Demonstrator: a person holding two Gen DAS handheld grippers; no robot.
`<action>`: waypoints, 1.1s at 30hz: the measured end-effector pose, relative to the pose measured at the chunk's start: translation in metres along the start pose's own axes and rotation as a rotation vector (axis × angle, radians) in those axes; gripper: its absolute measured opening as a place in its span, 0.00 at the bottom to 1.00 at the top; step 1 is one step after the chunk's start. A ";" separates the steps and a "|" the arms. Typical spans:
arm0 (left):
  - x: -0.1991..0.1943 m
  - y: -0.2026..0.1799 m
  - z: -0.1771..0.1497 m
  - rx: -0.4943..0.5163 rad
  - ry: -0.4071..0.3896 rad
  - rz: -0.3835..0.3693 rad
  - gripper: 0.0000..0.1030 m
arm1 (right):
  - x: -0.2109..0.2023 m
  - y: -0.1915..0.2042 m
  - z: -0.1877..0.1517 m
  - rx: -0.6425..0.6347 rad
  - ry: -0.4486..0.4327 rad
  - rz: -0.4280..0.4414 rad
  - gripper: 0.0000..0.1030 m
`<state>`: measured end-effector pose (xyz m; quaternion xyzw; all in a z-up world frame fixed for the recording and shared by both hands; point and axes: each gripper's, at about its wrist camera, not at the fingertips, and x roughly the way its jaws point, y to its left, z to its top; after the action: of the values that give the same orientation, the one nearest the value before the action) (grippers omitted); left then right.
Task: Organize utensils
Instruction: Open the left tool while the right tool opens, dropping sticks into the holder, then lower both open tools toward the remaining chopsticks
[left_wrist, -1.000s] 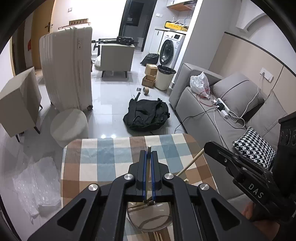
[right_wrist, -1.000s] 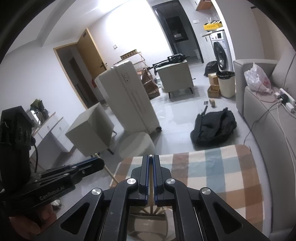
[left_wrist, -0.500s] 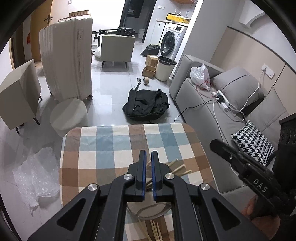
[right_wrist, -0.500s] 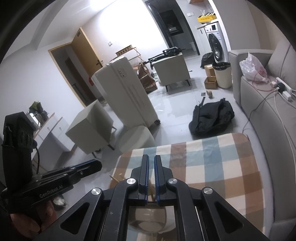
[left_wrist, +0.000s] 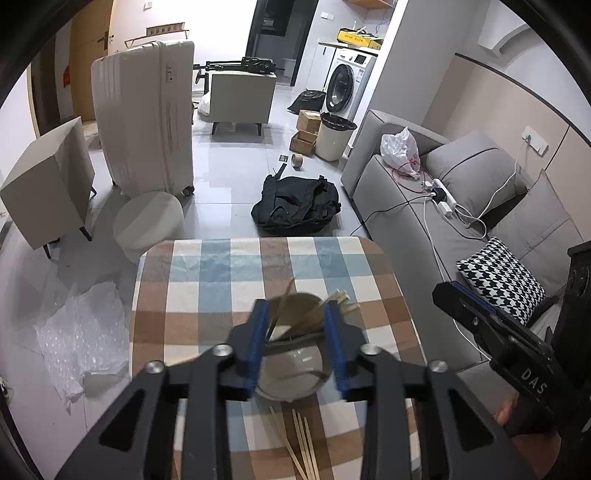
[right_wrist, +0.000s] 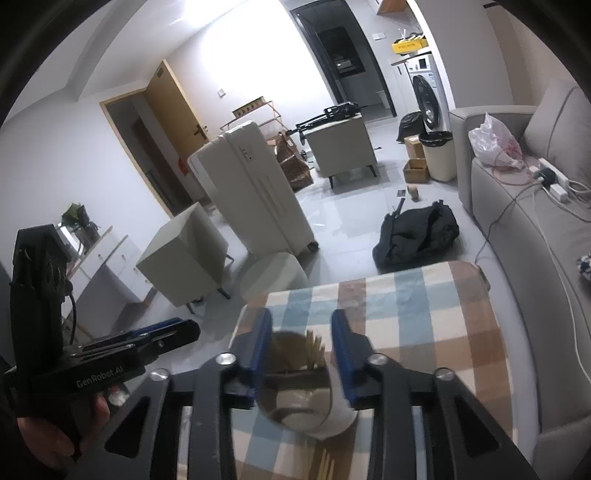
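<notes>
Two grippers (left_wrist: 295, 339) above chopstick cup (left_wrist: 291, 373)

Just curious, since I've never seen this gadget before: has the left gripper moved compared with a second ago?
Yes. The left gripper has pulled back from the checked table's far edge, and its jaws have just opened, with nothing pinched between them.

- Left wrist view looks forward and steeply down along its own hand-held gripper (left_wrist: 295, 338), close above the checkered counter (left_wrist: 221, 288); sofa (left_wrist: 461, 229) at right
- Right wrist view sits equally near, angled less steeply; doorway (right_wrist: 162, 147) at left
- The 2 views share counter, cup (right_wrist: 295, 384), suitcase (left_wrist: 144, 118); each shows the other hand-held gripper at its edge
</notes>
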<state>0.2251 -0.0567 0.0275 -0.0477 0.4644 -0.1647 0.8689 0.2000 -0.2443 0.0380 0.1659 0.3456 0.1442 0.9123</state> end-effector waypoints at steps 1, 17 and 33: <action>-0.003 -0.002 -0.004 0.003 -0.003 0.002 0.35 | -0.004 0.000 -0.003 0.001 0.000 -0.001 0.39; -0.004 -0.024 -0.084 0.006 0.084 0.043 0.65 | -0.050 -0.028 -0.092 0.031 0.101 -0.067 0.60; 0.051 0.008 -0.157 -0.160 0.271 0.040 0.68 | -0.011 -0.041 -0.162 0.005 0.289 -0.108 0.81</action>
<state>0.1240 -0.0547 -0.1030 -0.0846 0.5899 -0.1146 0.7948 0.0877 -0.2528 -0.0867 0.1267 0.4821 0.1165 0.8590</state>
